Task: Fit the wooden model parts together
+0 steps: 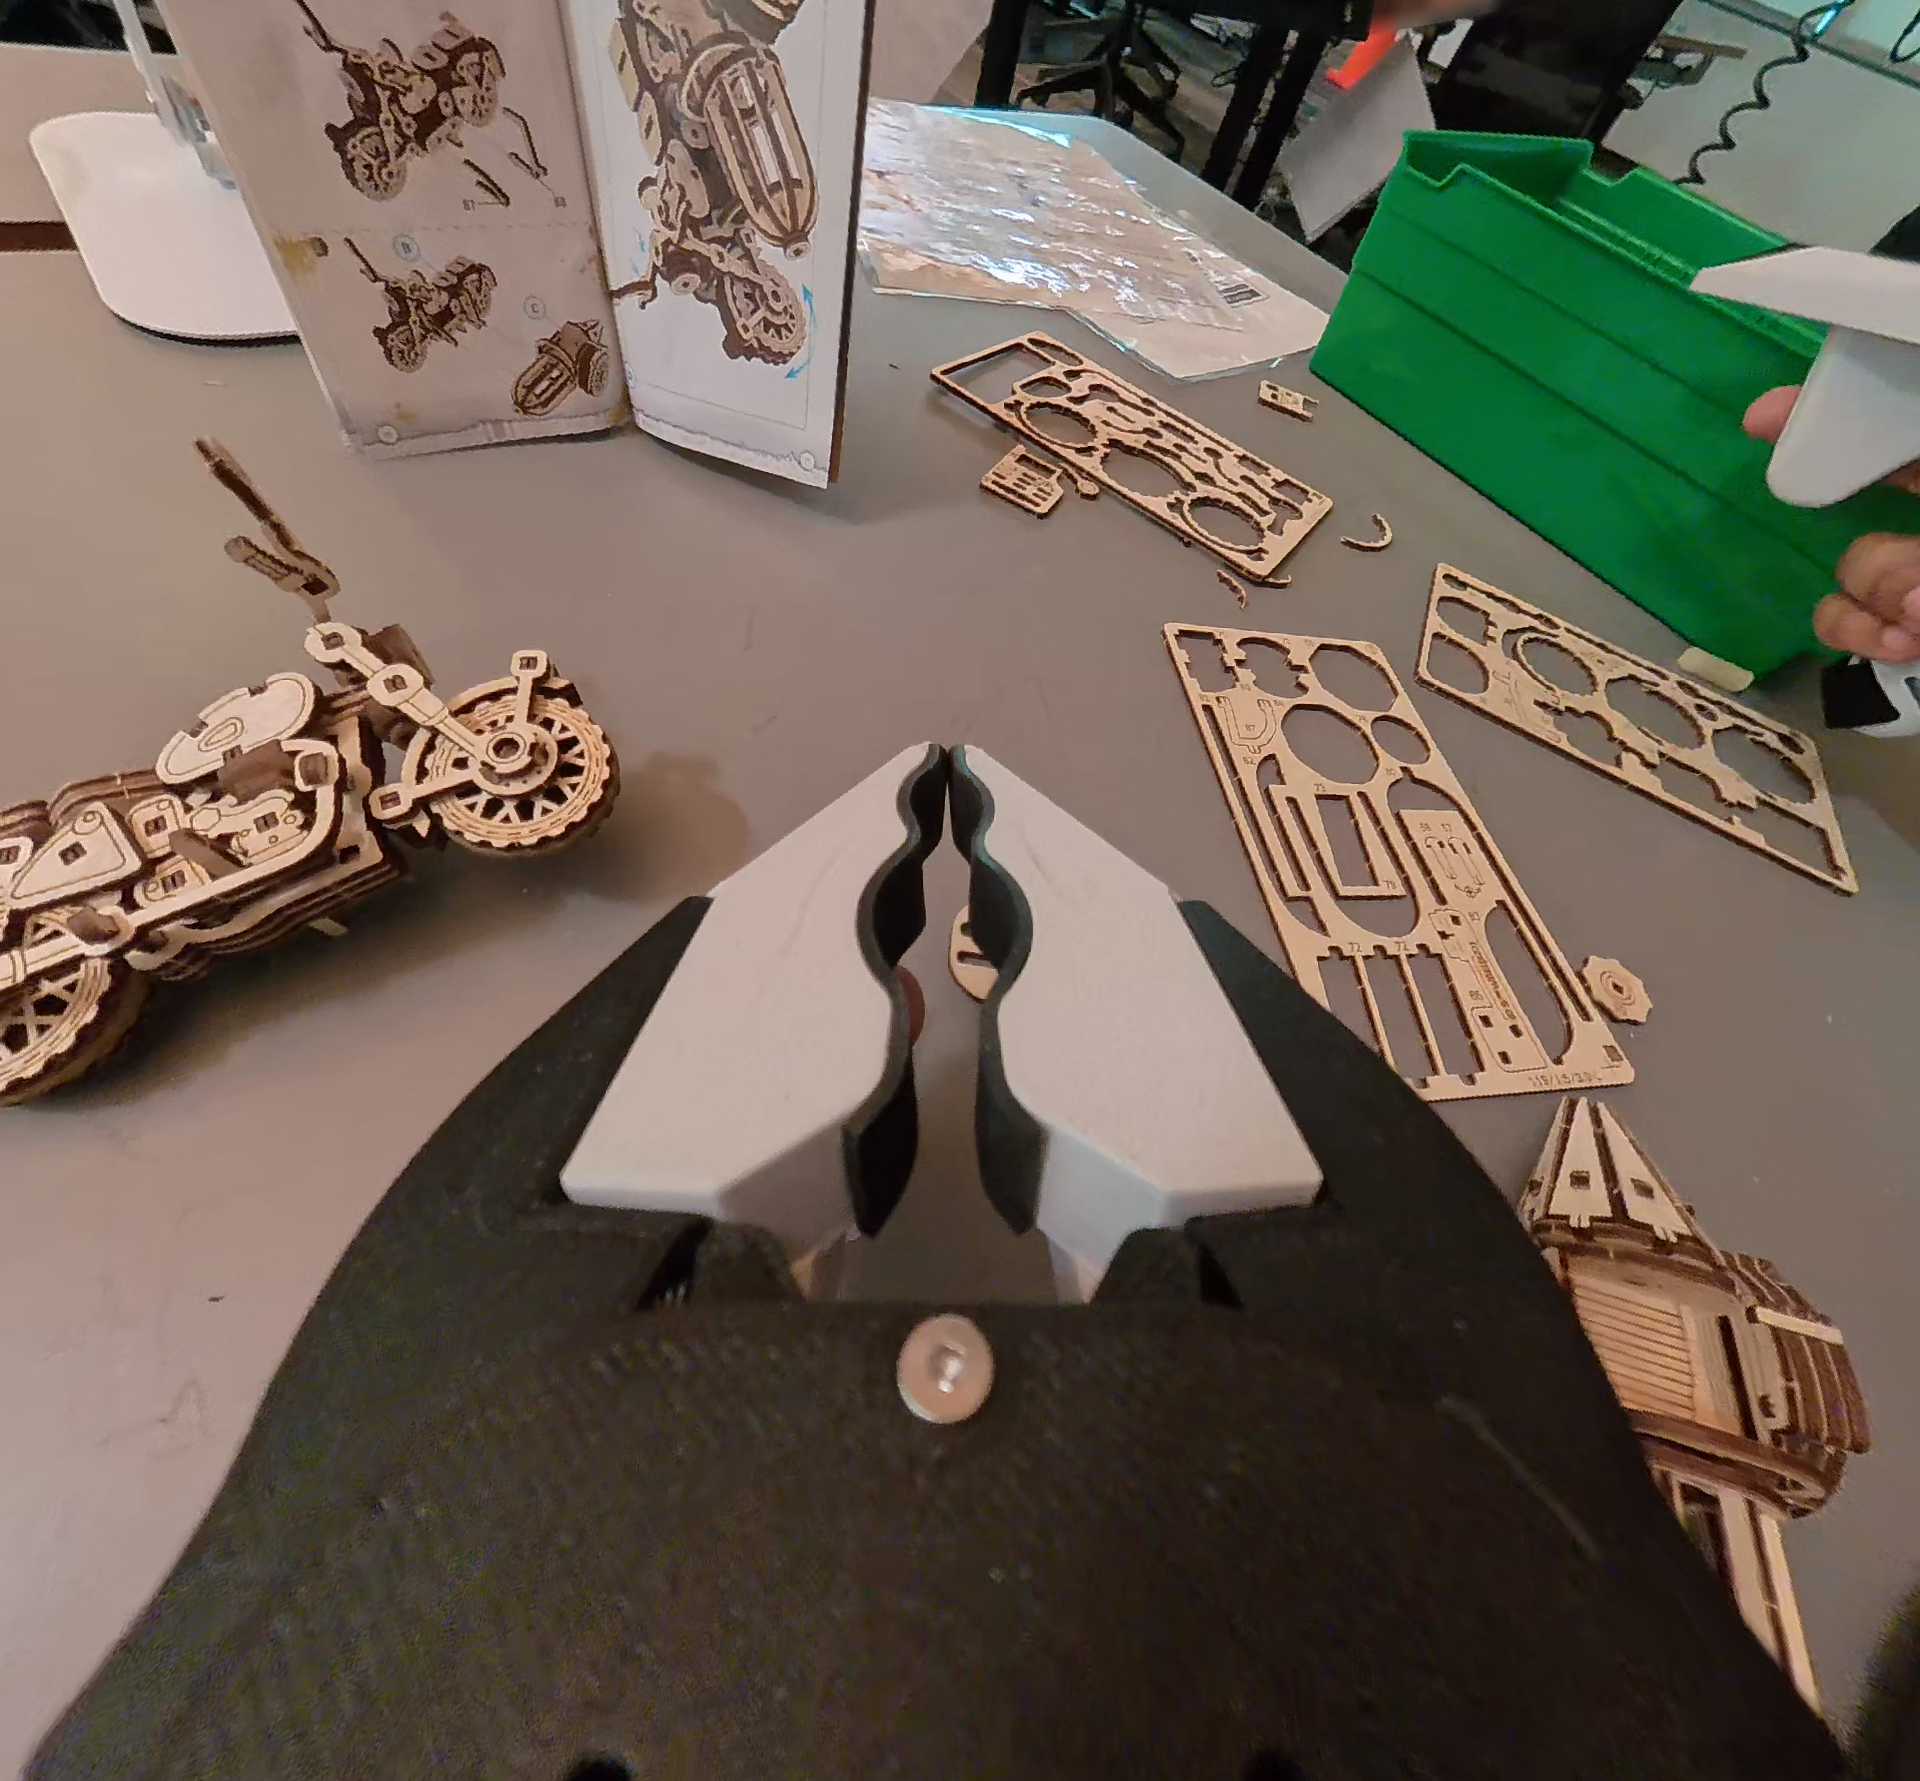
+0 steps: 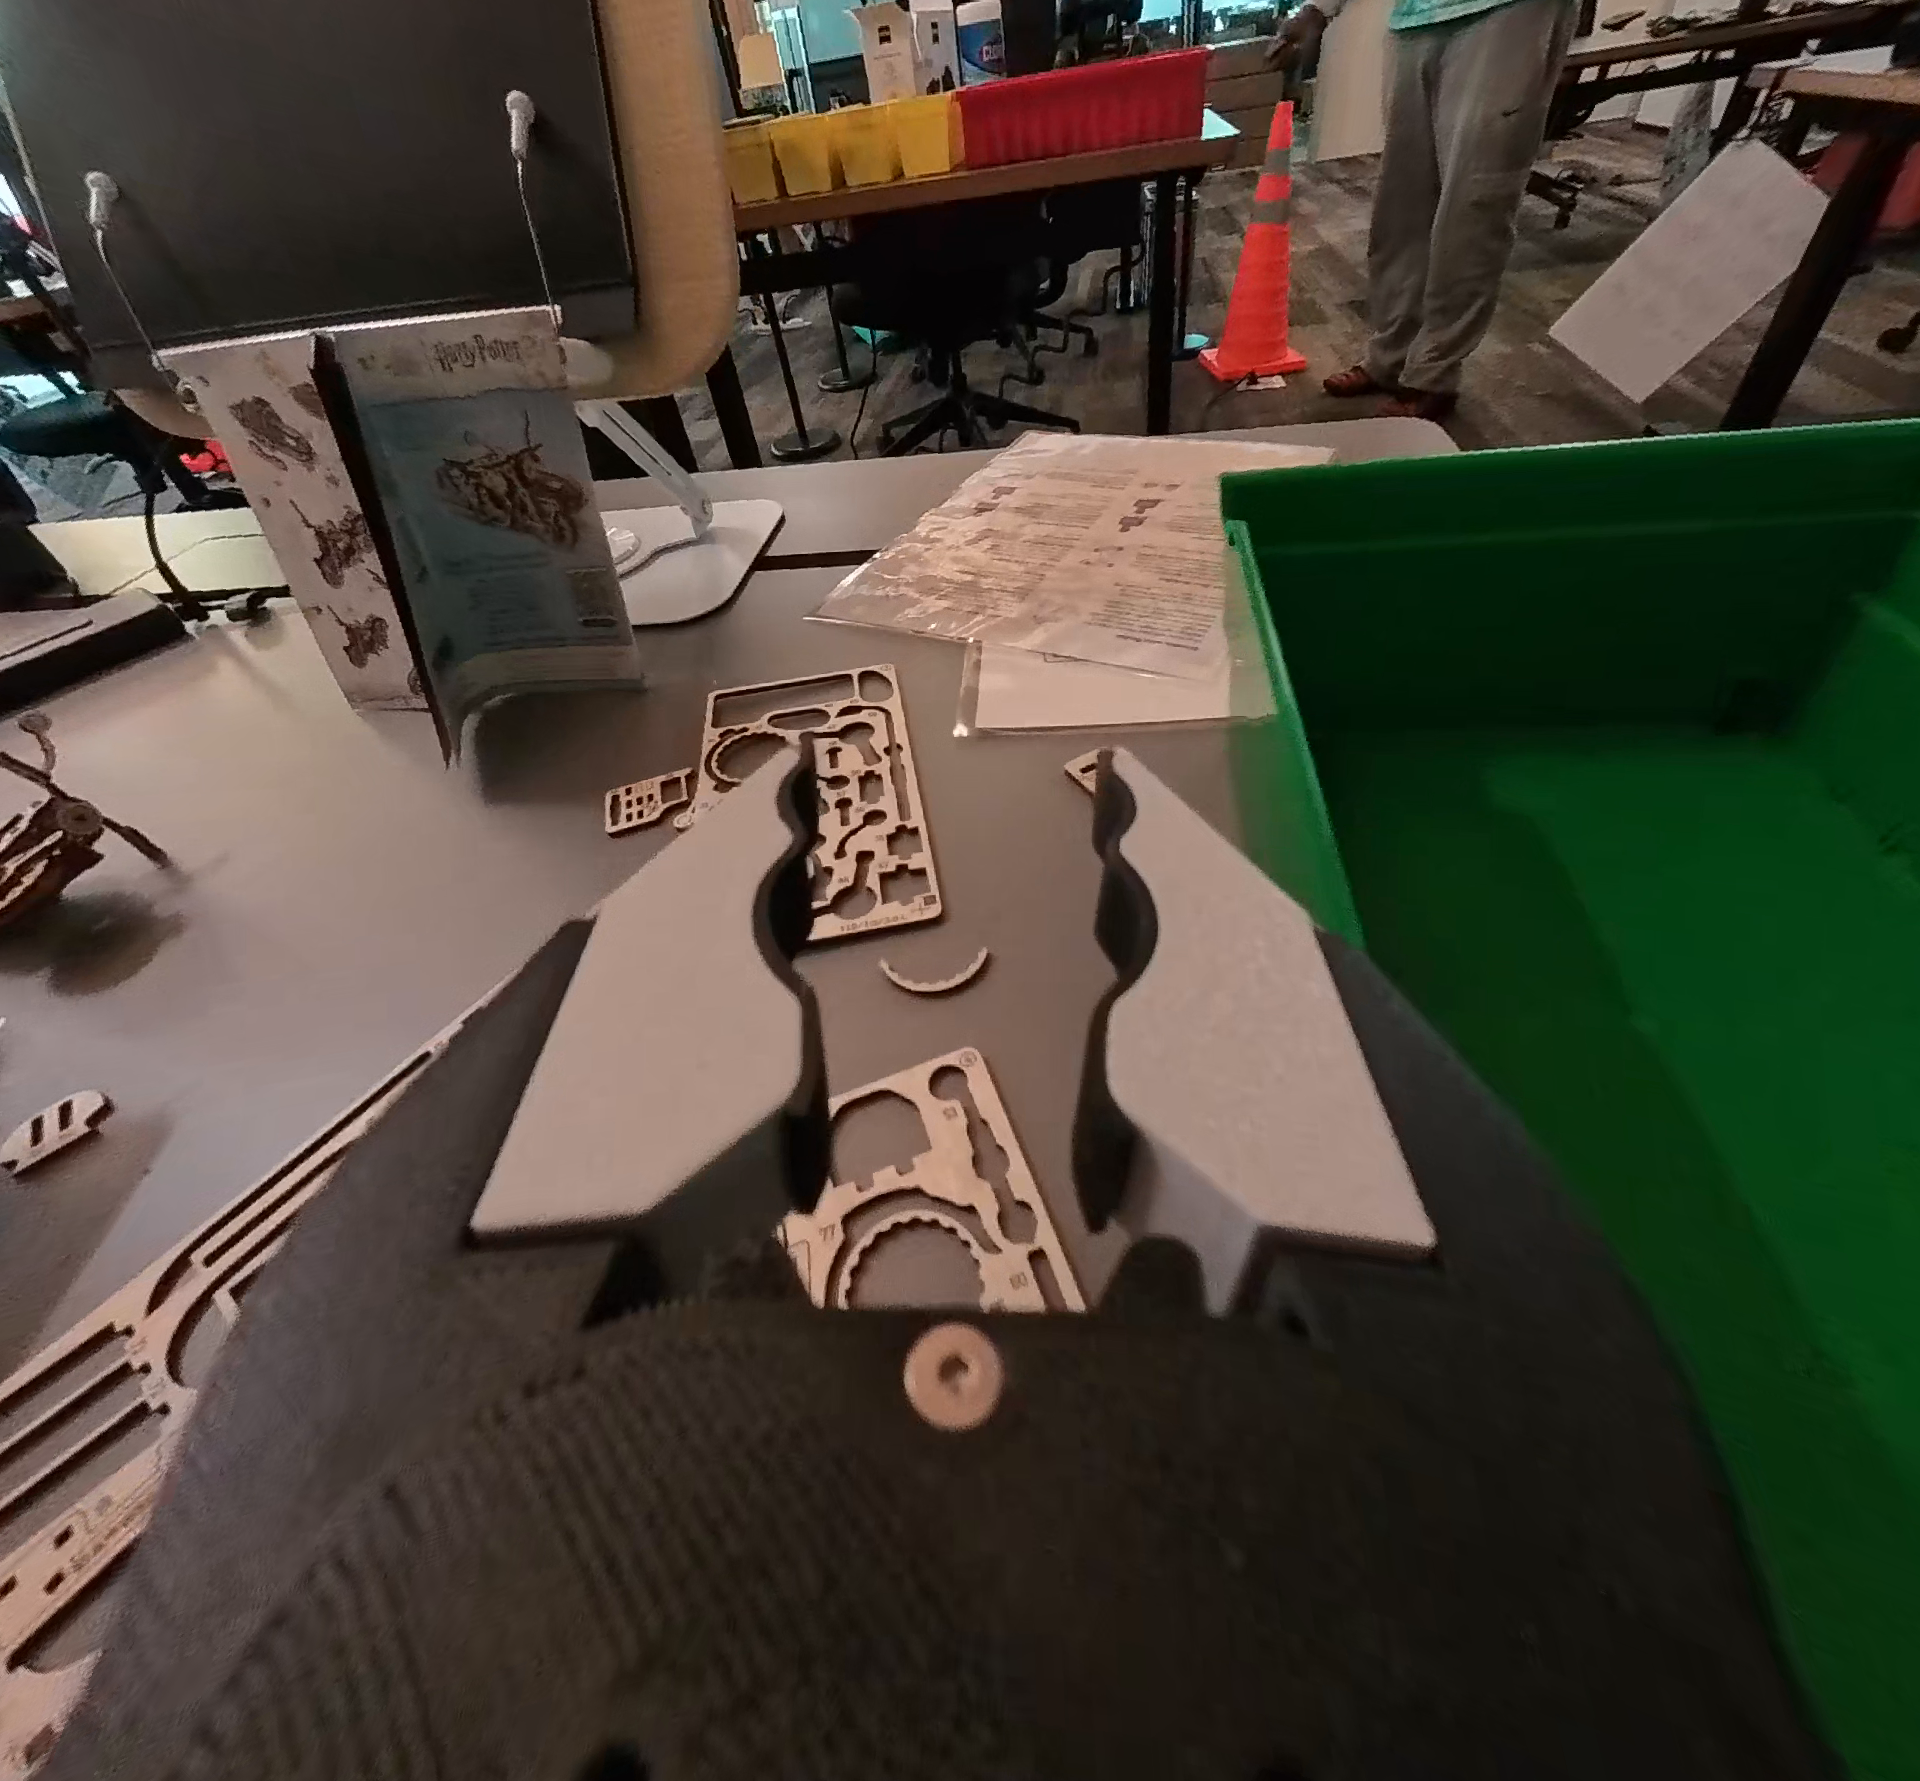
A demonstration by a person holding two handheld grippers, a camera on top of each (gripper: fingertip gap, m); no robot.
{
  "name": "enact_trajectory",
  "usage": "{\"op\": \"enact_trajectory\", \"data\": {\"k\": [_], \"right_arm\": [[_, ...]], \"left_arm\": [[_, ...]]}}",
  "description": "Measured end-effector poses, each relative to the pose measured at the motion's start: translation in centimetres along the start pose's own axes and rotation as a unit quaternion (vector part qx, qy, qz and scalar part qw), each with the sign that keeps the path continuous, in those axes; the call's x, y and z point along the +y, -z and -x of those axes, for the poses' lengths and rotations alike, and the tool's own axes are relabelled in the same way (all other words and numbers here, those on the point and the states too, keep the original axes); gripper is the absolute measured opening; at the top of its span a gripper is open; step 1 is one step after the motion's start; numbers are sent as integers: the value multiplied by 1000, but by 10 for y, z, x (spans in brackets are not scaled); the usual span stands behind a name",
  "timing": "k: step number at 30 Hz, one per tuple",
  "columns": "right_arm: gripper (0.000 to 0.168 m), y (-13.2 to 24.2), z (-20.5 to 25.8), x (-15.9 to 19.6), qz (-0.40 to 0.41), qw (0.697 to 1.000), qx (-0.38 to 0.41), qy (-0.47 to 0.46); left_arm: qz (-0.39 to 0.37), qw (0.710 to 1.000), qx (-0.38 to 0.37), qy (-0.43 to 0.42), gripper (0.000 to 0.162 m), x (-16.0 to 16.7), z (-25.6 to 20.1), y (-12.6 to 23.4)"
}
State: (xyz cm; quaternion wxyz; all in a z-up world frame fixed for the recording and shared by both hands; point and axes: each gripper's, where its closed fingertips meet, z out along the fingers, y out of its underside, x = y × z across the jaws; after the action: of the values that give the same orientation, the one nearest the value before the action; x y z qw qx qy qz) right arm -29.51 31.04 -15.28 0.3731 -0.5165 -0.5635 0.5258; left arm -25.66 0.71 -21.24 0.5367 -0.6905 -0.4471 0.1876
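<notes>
A built wooden motorcycle model (image 1: 312, 848) lies on its side on the grey table (image 1: 779, 588), left of my left gripper (image 1: 951, 757). The left gripper is shut with its tips touching and holds nothing. A small oval wooden piece (image 1: 971, 962) lies on the table under it. A wooden sidecar model (image 1: 1704, 1336) lies at the lower right. Punched-out wooden sheets (image 1: 1382, 858) lie to the right. My right gripper (image 2: 951, 775) is open and empty, hovering over two of the sheets (image 2: 831, 796) beside the green bin. Its white fingers (image 1: 1829, 381) show in the left wrist view.
A green plastic bin (image 2: 1610, 900) stands at the right. An open instruction booklet (image 1: 468, 152) stands upright at the back, a plastic sleeve with papers (image 2: 1070, 547) beside it. Small loose pieces include an arc (image 2: 935, 973) and a gear (image 1: 1616, 988). A person (image 2: 1455, 173) stands far behind. The tips of one gripper are about 30 cm away from the tips of the other. From my left tips it is roughly 6 cm to the small oval wooden piece (image 1: 971, 962); from my right, 30 cm. The right gripper is farther from the wooden sidecar model (image 1: 1704, 1336), some 30 cm, than the left, some 15 cm.
</notes>
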Motion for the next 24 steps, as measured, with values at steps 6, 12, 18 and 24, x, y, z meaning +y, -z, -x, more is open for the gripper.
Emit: {"op": "enact_trajectory", "data": {"k": [6, 12, 18, 24], "right_arm": [[53, 1, -2, 0, 3, 1000, -2, -5], [52, 1, 0, 0, 4, 1000, -13, 0], [51, 1, 1, 1, 6, 1000, -22, -2], [52, 1, 2, 5, 16, 999, -34, -14]], "left_arm": [[-1, 1000, 1, -1, 0, 0, 0, 0], [0, 1000, 1, 2, 0, 0, 0, 0], [2, 1000, 2, 2, 0, 1, 0, 0], [4, 1000, 2, 3, 0, 1, 0, 0]]}}
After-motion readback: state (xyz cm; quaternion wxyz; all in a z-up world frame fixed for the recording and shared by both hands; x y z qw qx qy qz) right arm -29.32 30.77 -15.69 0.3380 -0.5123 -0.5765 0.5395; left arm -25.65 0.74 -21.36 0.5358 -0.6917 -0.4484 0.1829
